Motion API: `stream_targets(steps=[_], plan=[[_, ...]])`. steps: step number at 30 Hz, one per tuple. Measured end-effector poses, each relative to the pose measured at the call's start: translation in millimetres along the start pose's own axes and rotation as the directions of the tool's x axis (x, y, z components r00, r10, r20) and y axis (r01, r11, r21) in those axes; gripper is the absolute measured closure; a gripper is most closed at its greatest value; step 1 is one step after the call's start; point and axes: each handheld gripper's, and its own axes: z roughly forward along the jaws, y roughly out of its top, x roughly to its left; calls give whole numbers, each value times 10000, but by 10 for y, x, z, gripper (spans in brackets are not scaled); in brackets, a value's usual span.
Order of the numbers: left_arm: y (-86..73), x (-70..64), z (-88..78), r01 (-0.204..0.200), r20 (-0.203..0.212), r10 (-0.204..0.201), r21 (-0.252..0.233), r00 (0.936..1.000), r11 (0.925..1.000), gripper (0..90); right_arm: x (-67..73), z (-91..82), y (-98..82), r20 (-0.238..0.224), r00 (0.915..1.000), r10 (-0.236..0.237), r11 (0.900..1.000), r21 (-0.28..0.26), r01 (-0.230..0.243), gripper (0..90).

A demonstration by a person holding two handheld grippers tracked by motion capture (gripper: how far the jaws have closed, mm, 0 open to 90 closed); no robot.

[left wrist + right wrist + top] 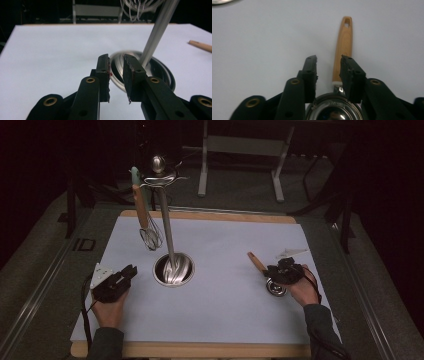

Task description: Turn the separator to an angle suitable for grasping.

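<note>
A dark lab or studio, not a home. A white board (225, 320) lies on carpet (45, 245). A metal stand frame (240, 150) rises far behind.

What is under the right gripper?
Under the right gripper lies a ladle, steel bowl below the jaws, wooden handle reaching beyond. The jaws cover the neck joint.

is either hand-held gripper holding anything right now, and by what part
Nothing is held. The right hand-held gripper hovers open over the ladle, at the neck between handle and bowl. The left hand-held gripper is open.

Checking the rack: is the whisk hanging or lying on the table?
Hanging: the whisk dangles from the stand's top, wires down, clear of the table.
</note>
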Motion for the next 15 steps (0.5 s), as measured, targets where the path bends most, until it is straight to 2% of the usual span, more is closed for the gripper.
stream_targets(steps=[5,9,15], plan=[[-102,-28,35,-74,139,69,377,9999,9993,756,-69,80,-48,196,9994,298,9993,213,-302,601],[-170,-51,57,85,193,-93,421,9998,9991,751,-113,141,-81,362,9977,578,9975,398,-592,599],[-212,-79,84,3,205,-13,530,9998,9986,751,-145,228,-115,468,9963,722,9947,702,-754,606]])
